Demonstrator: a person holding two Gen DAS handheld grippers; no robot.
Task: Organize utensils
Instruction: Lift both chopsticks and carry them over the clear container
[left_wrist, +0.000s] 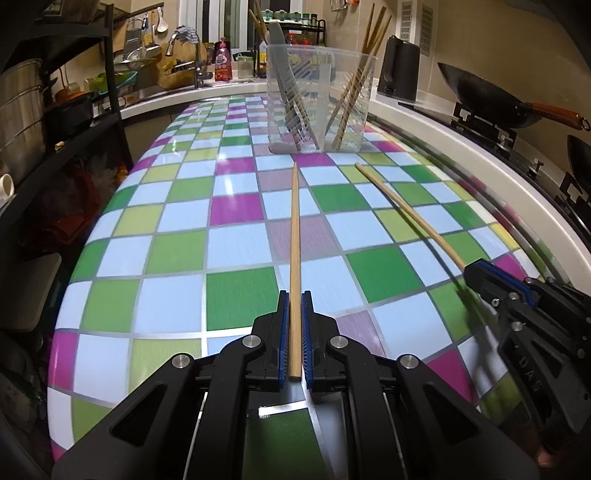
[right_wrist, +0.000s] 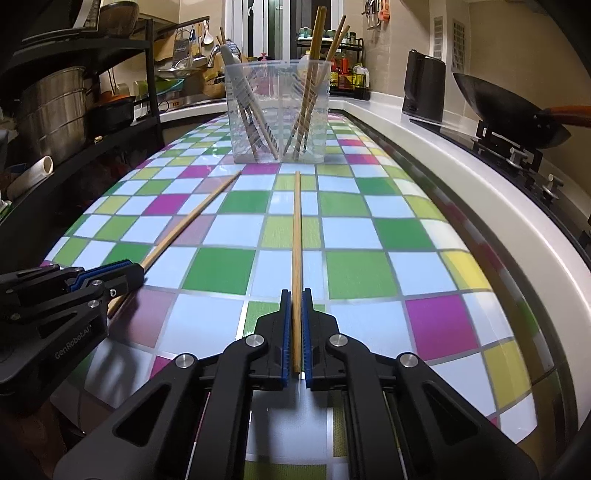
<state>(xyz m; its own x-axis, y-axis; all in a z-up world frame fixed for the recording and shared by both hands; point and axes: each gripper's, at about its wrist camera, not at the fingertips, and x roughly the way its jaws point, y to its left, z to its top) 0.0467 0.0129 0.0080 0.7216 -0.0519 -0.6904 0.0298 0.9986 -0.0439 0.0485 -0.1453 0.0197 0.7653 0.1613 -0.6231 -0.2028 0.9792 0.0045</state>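
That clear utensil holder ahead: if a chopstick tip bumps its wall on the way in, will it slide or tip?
The clear holder looks like thin, probably light plastic, so it may slide on the glossy checkered tabletop. It stands tall, with long chopsticks leaning outward above the rim, so a high bump could tip it.

Dim warm indoor light, tablecloth (left_wrist: 177, 295) glare — fisheye-bent edges, slight blur

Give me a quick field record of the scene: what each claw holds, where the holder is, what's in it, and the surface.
left claw: shut on left chopstick
right claw: shut on right chopstick
chopstick tips: both point toward the clear holder
clear holder: upright on the table, beyond both tips
holder contents: several chopsticks and a grey utensil, leaning
table: checkered covering
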